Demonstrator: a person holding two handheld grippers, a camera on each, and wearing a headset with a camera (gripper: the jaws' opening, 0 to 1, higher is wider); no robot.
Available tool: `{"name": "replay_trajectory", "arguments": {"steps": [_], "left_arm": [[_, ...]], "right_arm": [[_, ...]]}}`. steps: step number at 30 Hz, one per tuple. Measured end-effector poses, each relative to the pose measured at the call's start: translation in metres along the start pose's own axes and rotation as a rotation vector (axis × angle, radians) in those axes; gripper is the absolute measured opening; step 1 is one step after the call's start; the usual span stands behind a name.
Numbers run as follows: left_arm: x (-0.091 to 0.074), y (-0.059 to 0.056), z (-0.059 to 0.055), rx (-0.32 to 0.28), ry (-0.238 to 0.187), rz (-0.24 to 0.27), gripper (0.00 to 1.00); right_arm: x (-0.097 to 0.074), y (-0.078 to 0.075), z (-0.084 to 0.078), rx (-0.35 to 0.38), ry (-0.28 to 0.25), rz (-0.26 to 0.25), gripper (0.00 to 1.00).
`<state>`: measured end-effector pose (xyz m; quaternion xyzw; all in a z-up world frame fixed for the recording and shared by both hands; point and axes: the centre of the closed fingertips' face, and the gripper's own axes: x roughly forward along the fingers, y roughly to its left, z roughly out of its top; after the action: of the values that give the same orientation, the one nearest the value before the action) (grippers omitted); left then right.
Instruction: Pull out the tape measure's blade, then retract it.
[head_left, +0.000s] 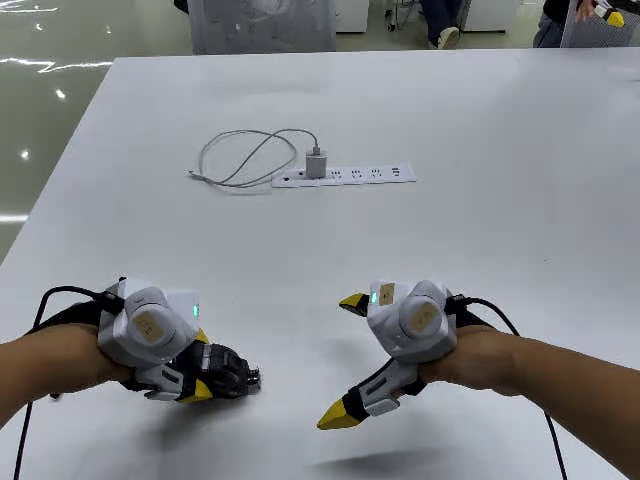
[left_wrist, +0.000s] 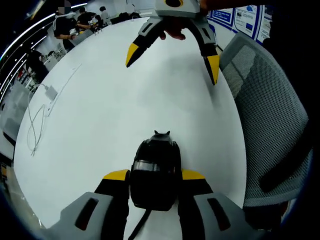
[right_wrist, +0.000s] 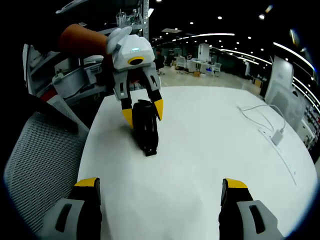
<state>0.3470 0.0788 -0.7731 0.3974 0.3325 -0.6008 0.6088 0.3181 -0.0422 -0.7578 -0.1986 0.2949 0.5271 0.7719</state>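
Note:
A black tape measure (head_left: 226, 377) rests on the white table (head_left: 330, 240), clamped between the yellow-tipped jaws of my left gripper (head_left: 203, 364). In the left gripper view the tape measure (left_wrist: 155, 172) sits between the fingertips (left_wrist: 116, 175), its blade tip pointing toward the right gripper (left_wrist: 172, 47). My right gripper (head_left: 345, 360) stands open a short way to the right, empty, facing the tape measure (right_wrist: 146, 125). The right gripper view has its own jaws spread wide at the bottom and the left gripper (right_wrist: 142, 108) ahead. The blade looks fully inside the case.
A white power strip (head_left: 345, 176) with a plugged charger (head_left: 316, 162) and a looped cable (head_left: 245, 155) lies mid-table. A grey mesh chair (left_wrist: 272, 115) stands by the table's near edge. People and benches are far behind.

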Motion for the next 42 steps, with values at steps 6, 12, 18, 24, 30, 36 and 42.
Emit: {"name": "replay_trajectory", "arguments": {"steps": [6,12,18,24,30,36,42], "left_arm": [[0.000,-0.003,0.000,-0.041,0.006,-0.023,0.34],[0.007,-0.005,-0.008,0.005,0.070,0.008,0.44],[0.007,-0.002,-0.007,0.016,0.067,0.001,0.33],[0.007,-0.002,-0.007,0.008,0.047,-0.006,0.33],[0.007,-0.002,-0.007,-0.004,0.046,-0.012,0.33],[0.006,-0.001,-0.008,-0.036,0.050,-0.019,0.33],[0.006,-0.001,-0.008,-0.032,0.061,-0.023,0.33]], "right_arm": [[0.006,0.003,0.005,0.027,-0.008,0.010,0.99],[0.017,0.005,0.008,0.004,0.001,0.021,0.99],[0.024,0.007,0.011,-0.002,0.012,0.026,0.99],[0.031,0.011,0.013,-0.013,0.021,0.040,0.99],[0.031,0.014,0.017,-0.048,0.017,0.079,0.73],[0.035,0.010,0.020,-0.046,0.015,0.074,0.64],[0.048,0.011,0.020,-0.054,0.026,0.090,0.58]]}}
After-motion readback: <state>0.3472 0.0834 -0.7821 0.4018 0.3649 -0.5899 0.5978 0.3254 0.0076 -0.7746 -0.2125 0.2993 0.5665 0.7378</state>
